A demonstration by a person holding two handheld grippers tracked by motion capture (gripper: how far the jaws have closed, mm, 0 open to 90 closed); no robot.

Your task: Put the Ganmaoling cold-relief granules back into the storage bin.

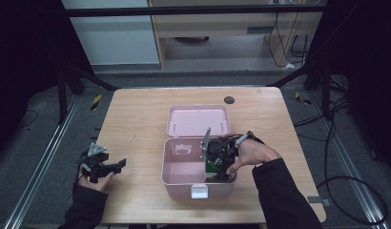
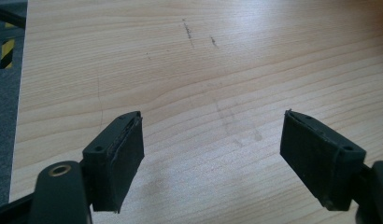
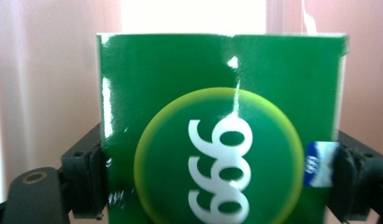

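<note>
The right tongs [image 1: 221, 168] are clamped on a glossy green cardboard packet printed with a white "999" in a yellow-ringed circle [image 3: 220, 126], one jaw on each narrow side, and hold it down inside the open pink plastic case [image 1: 177, 179], against its right-hand wall. The left tongs [image 2: 213, 163] stand wide apart and empty over the pale wooden worktop [image 2: 203, 70], well apart from the case.

The packet looks light and fairly stiff, but thin card will dent if squeezed hard, and its shiny face is likely slippery. The side-to-side hold across the narrow edges suits it; a low grip near the middle should keep it from twisting.

Count: one green packet, one pink case with its hinged lid [image 1: 198, 119] laid back, one white latch [image 1: 199, 191], two tongs.
</note>
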